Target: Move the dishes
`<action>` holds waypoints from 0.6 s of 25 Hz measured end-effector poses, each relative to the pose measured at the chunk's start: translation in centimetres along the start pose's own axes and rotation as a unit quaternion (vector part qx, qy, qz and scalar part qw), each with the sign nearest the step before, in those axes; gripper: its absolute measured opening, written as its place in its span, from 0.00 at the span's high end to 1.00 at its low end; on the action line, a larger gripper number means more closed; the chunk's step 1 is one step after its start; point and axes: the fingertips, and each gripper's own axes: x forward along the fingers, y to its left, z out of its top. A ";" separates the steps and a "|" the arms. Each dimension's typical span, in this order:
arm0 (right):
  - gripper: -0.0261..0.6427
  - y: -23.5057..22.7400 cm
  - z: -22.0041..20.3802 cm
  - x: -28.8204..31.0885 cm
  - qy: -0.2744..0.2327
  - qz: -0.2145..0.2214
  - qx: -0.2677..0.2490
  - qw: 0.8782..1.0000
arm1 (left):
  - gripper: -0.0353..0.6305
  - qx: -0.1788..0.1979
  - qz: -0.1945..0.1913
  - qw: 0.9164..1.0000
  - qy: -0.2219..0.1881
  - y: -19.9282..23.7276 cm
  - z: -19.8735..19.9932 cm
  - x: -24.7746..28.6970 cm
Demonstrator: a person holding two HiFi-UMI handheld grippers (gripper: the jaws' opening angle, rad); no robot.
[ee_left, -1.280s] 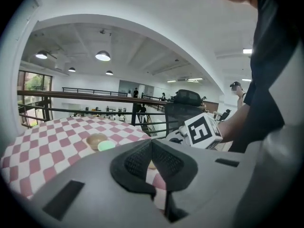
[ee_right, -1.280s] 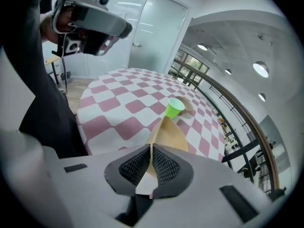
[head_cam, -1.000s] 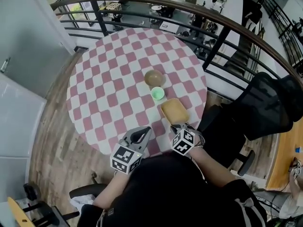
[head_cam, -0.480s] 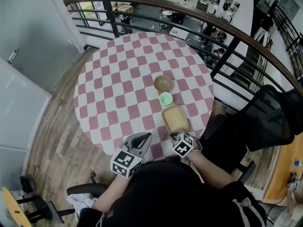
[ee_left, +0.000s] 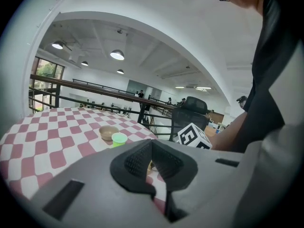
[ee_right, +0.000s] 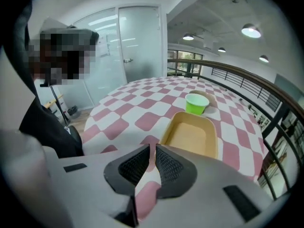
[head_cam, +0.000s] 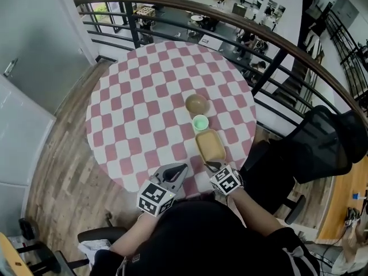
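Three dishes on worktop (head_cam: 132, 114): bowl (head_cam: 196, 103), green cup (head_cam: 200, 122), bare tan tray (head_cam: 210, 145). Left tongs (ee_left: 152, 144) closed; right tongs (ee_right: 152, 146) just opening narrowly, empty.

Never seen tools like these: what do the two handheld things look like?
The left gripper and right gripper look alike: pale grey plastic bodies, two black textured pads tapering to a point, and a white cube printed with black square markers. The person wears a black top.

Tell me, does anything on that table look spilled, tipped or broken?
Nothing stands out. The bowl, cup and tray sit upright in a row on the table, with no spill or damage showing around them.
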 end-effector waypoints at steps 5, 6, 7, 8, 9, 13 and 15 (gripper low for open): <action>0.91 0.7 3.2 -6.1 -0.093 -0.003 0.055 0.994 | 0.95 0.014 -0.056 0.998 -0.002 -1.5 0.8 1.8; 0.91 1.0 4.1 -7.6 -0.118 -0.002 0.070 0.991 | 0.95 0.019 -0.063 0.998 -0.001 -1.7 1.0 1.9; 0.91 1.1 4.8 -9.1 -0.142 -0.003 0.085 0.986 | 0.95 0.023 -0.068 0.997 -0.001 -1.9 1.4 2.0; 0.91 1.1 5.5 -10.7 -0.165 -0.007 0.098 0.981 | 0.95 0.027 -0.073 0.997 -0.002 -2.1 1.8 2.1; 0.91 1.0 6.0 -12.4 -0.184 -0.012 0.108 0.977 | 0.95 0.030 -0.078 0.996 -0.003 -2.5 2.4 2.3; 0.91 0.9 6.9 -19.2 -0.231 -0.034 0.124 0.964 | 0.95 0.065 -0.108 0.992 -0.019 -6.1 5.5 3.4; 0.92 0.9 7.3 -22.8 -0.264 -0.051 0.129 0.955 | 0.95 0.094 -0.115 0.989 -0.026 -7.9 7.3 3.8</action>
